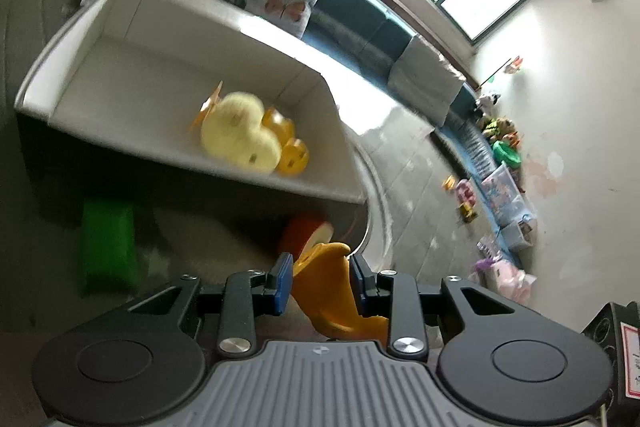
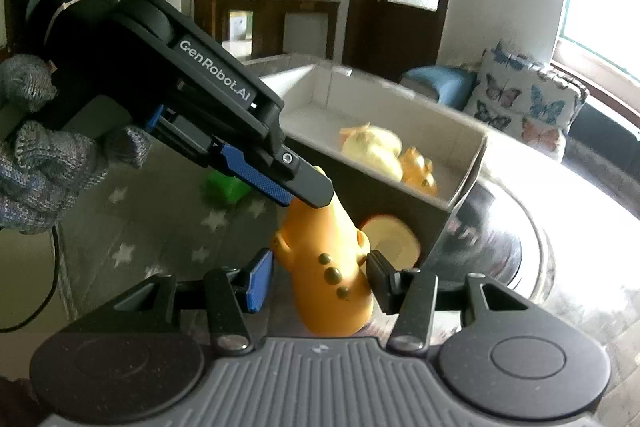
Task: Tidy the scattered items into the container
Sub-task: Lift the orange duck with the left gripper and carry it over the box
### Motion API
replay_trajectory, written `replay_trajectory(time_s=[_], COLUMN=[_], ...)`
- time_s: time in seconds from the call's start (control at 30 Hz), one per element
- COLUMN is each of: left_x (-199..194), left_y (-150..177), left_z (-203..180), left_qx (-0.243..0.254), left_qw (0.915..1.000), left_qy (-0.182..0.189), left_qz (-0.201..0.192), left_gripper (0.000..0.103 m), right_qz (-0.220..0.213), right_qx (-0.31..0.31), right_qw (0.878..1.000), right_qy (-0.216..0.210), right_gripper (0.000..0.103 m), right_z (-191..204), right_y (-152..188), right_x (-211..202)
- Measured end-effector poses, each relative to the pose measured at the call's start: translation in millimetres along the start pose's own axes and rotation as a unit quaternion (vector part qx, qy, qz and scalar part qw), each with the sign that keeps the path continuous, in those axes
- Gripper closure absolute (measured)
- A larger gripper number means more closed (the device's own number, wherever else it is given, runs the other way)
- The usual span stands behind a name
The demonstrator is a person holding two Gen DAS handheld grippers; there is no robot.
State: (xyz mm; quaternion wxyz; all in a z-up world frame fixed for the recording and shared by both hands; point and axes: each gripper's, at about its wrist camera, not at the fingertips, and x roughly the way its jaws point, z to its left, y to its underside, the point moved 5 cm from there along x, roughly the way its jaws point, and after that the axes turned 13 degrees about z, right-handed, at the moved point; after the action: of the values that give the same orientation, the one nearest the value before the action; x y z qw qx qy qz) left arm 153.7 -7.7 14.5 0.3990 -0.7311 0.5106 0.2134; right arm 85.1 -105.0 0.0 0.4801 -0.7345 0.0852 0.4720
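An orange toy figure (image 2: 328, 267) with dark buttons stands between both grippers. My left gripper (image 1: 322, 281) is shut on its upper end (image 1: 332, 287); in the right wrist view the left gripper (image 2: 304, 187) comes in from the upper left and clamps the toy's top. My right gripper (image 2: 318, 279) is open around the toy's lower body, its pads close to each side. The white box (image 1: 180, 163) is just beyond, holding a pale yellow plush duck (image 1: 240, 135) and an orange toy (image 1: 294, 155); the box (image 2: 460, 195) also shows in the right wrist view.
A halved red apple toy (image 2: 392, 235) lies against the box's front wall. A green block (image 2: 226, 187) sits on the grey star-patterned rug (image 2: 160, 227). A butterfly cushion (image 2: 520, 99) and a blue bench are behind. Toys line the far wall (image 1: 500, 155).
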Motion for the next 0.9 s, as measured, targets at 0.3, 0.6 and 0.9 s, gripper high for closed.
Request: replay_trajectory(time_s=[0.3,0.6,0.9], left_x=[-14.4,8.0,35.5], left_y=[-57.8,-109.5,-120.0], left_z=[-26.3,-15.3,7.7], left_qx=[0.034,0.028,0.012], left_qw=[0.998,0.9968,0.9978], left_qy=[-0.012,-0.029,-0.043], left_qz=[-0.052,-0.069,-0.05], left_gripper=[0.07,0.07,0.07], right_qz=[-0.05,-0.057,-0.032], right_qx=[0.013,0.04,0.063], right_qw=[0.998,0.997,0.997], right_qy=[0.042,0.044,0.027], right_gripper=[0.053,0.053,0.053], right_z=[-29.3,-61.3,-74.3], right_y=[-45.9,-80.3,-75.7], right_x=[-9.7,23.3,57.9])
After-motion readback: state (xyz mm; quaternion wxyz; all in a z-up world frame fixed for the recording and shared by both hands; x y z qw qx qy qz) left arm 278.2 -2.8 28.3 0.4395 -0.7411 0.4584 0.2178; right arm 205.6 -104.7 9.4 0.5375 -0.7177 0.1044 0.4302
